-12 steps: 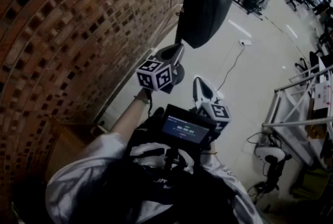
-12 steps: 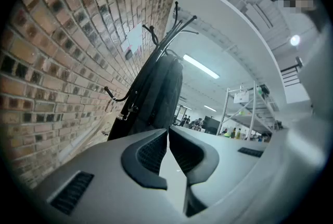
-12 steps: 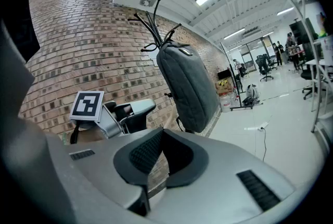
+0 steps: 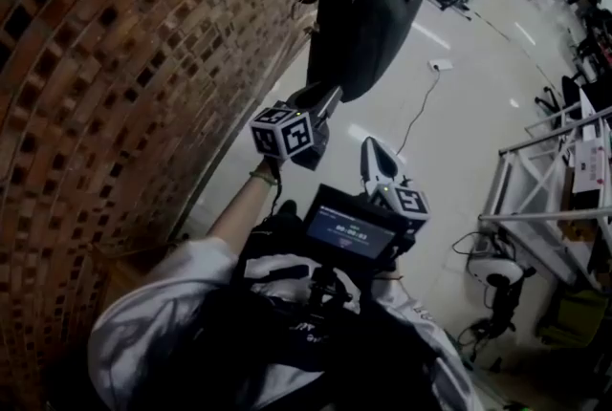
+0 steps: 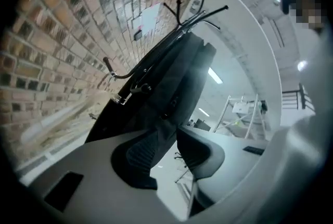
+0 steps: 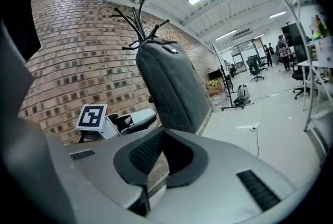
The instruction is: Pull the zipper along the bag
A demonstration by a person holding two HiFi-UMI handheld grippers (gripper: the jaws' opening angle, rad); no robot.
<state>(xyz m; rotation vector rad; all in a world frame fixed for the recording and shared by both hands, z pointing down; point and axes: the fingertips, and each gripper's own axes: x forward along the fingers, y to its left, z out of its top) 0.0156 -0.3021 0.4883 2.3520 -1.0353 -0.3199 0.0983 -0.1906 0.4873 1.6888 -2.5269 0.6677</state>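
Grey bag [image 4: 368, 8] hangs off a coat rack [image 6: 136, 22] by the brick wall [image 4: 115, 65]. Left gripper [image 4: 320, 101] sits near its lower end, jaws apart and empty. Right gripper [image 4: 375, 153] is pinched closed on nothing.

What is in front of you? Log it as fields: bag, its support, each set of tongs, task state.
bag: dark bag, hanging upright
support: coat rack beside the brick wall
left tongs: open, nothing between them, aimed at the bag
right tongs: shut, empty, short of the bag
task state: neither set of tongs grips the bag; pull not yet begun
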